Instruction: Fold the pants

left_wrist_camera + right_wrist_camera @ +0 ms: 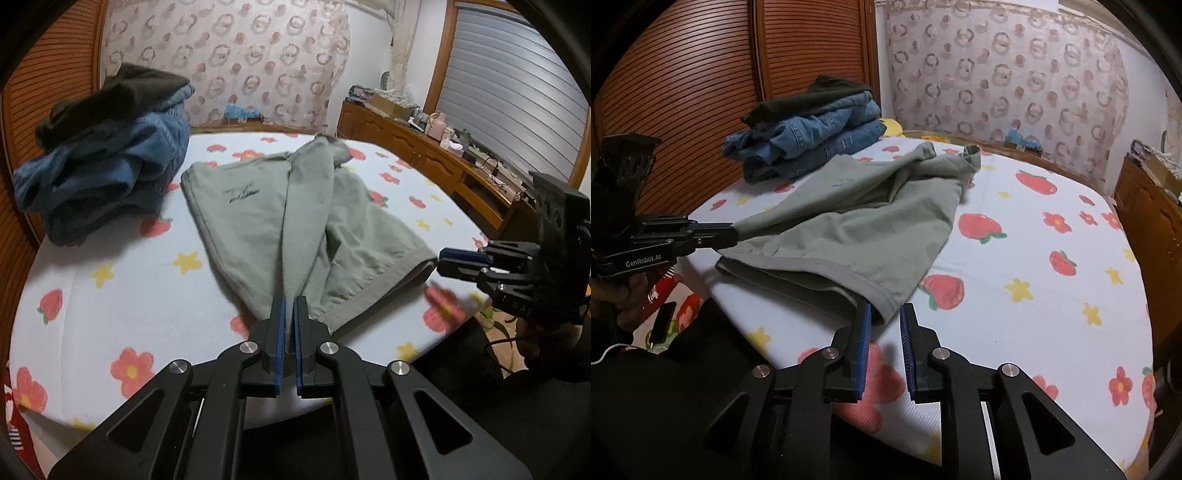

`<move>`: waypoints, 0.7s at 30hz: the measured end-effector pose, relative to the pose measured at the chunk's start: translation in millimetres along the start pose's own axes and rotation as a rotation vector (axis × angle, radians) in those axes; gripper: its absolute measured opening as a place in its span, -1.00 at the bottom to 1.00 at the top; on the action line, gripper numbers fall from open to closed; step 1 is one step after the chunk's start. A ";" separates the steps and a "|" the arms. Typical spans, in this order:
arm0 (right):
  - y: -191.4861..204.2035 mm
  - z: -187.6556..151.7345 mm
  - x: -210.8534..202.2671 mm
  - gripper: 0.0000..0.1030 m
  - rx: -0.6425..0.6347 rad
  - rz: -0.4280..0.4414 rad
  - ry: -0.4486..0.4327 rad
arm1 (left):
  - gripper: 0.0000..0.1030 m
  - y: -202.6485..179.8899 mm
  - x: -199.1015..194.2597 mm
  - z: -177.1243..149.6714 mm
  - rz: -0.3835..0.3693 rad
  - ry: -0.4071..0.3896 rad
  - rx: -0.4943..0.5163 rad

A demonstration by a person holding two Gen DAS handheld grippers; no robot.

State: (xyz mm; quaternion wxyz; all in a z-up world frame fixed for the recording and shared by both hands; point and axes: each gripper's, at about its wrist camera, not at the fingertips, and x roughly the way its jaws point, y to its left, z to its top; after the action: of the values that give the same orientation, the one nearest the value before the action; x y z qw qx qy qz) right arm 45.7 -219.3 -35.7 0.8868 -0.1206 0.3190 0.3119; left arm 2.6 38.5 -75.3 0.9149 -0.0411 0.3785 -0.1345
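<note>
**Left pinches 1 leg, right poised at the other hem**

The pants [295,206] lie on the bed [122,280], long axis running away from both grippers, waist far. The left gripper [290,306] is pressed together on 1 leg's hem, lifting it. The right gripper [884,314], spread, hovers at the other hem, just touching; it is nearer that corner.

left hand-held gripper [290,301] clamped, right hand-held gripper [884,308] parted
</note>
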 end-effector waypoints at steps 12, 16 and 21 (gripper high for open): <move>0.4 3.1 7.5 -0.96 0.002 0.041 -0.021 | -0.90 3.7 10.3 -10.2 -0.009 0.026 -0.015; -4.8 1.8 4.9 -0.97 0.020 0.058 -0.024 | -0.90 4.0 11.2 -10.5 -0.010 0.025 -0.017; -9.8 -2.1 -2.6 -0.98 0.064 0.102 -0.025 | -0.90 4.1 11.6 -10.9 -0.011 0.025 -0.020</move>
State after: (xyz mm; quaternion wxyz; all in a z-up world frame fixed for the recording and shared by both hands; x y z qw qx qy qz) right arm 49.3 -229.0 -35.5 0.8771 -0.0717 0.3234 0.3478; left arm 3.7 39.5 -91.7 0.9089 -0.0504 0.3909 -0.1361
